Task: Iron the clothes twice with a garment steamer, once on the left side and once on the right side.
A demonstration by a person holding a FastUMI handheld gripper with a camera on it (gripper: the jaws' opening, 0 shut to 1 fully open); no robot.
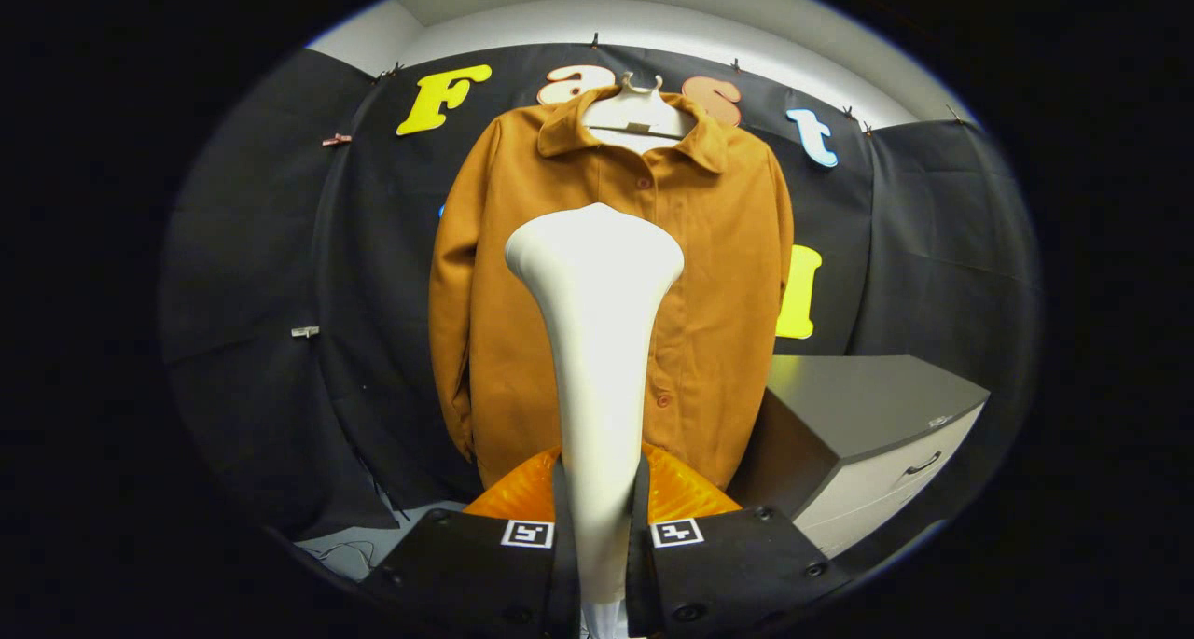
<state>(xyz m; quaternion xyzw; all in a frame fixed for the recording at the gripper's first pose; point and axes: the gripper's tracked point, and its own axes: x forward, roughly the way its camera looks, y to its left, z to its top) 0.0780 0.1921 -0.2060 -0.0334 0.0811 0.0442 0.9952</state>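
While the gripper [599,527] clamps the white flared-head garment steamer [597,340], a brown button-front coat [718,247] hangs beyond on the dark-draped far wall; grey drawer cabinet [867,424] right.

Garment steamer [597,340]: smooth matt plastic, clamped between the tool [602,527] fingers. Shirt [718,275]: soft matt woven cloth, plastic buttons. Hanger [639,117]: smooth plastic. Cabinet [867,415]: matt top, smooth drawer fronts, metal handle.
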